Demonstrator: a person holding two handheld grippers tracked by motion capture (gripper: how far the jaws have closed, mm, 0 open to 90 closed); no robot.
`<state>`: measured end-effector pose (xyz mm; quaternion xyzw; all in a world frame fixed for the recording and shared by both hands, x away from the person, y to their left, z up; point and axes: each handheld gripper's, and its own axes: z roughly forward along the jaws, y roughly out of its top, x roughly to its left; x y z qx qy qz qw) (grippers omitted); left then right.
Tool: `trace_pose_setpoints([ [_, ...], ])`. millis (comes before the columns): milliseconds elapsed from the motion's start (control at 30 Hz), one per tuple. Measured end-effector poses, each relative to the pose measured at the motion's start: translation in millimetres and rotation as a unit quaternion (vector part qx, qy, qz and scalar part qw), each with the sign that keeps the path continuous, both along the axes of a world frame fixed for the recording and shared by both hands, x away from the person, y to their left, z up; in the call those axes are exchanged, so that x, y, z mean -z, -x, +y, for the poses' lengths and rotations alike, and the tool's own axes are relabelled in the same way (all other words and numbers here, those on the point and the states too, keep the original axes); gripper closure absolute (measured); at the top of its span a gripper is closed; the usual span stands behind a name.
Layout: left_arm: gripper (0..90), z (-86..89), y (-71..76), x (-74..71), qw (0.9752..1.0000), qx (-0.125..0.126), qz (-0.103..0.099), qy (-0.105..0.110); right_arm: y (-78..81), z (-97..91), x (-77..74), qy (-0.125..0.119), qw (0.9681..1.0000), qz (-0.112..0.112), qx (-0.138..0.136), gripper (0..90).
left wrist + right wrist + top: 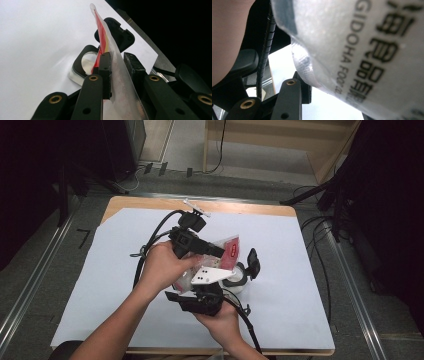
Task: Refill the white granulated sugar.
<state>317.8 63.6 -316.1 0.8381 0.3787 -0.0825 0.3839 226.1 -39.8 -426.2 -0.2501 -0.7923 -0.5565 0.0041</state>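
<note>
White paper covered the desk (125, 250) where both hand-held grippers, left (119, 67) and right (227, 281), clamped the plastic pouch (227, 251) above an open container (245, 272), apparently for pouring.

Plastic bag (362, 50) pressed blurry against the right gripper view, its print cut off at the edge, right jaw hidden behind it, container (235, 282) half covered by the grey plate in the high view, bag's contents too hazy to tell
</note>
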Motion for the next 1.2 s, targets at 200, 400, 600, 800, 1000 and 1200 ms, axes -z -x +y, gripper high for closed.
trace_pose_setpoints([
  [200,77.4,-3.3,-0.9,2.5,1.0000,0.002,-0.001,-0.009,-1.6,-0.1,2.1,0.001,0.9999,0.011,0.001,64.3],
  [400,78.2,-10.2,0.9,5.5,0.9998,0.003,-0.003,-0.018,-2.0,-1.2,5.9,0.001,0.9998,0.017,0.007,64.3],
  [600,80.2,-10.6,0.4,4.0,0.9996,0.009,-0.006,-0.025,-1.2,-0.5,4.8,0.001,0.9999,0.014,0.010,64.3],
  [800,80.1,-11.5,0.1,2.7,0.9996,0.012,-0.007,-0.026,-0.4,-0.2,3.9,0.004,0.9998,0.013,0.013,64.3],
  [1000,80.0,-10.2,1.5,-0.2,0.9996,0.011,-0.011,-0.026,0.2,0.8,1.4,0.003,0.9999,0.008,0.010,64.4],
  [1200,80.2,-11.0,2.9,-1.4,0.9994,0.011,-0.017,-0.029,-0.1,1.0,1.1,0.003,0.9999,0.005,0.010,64.3],
])
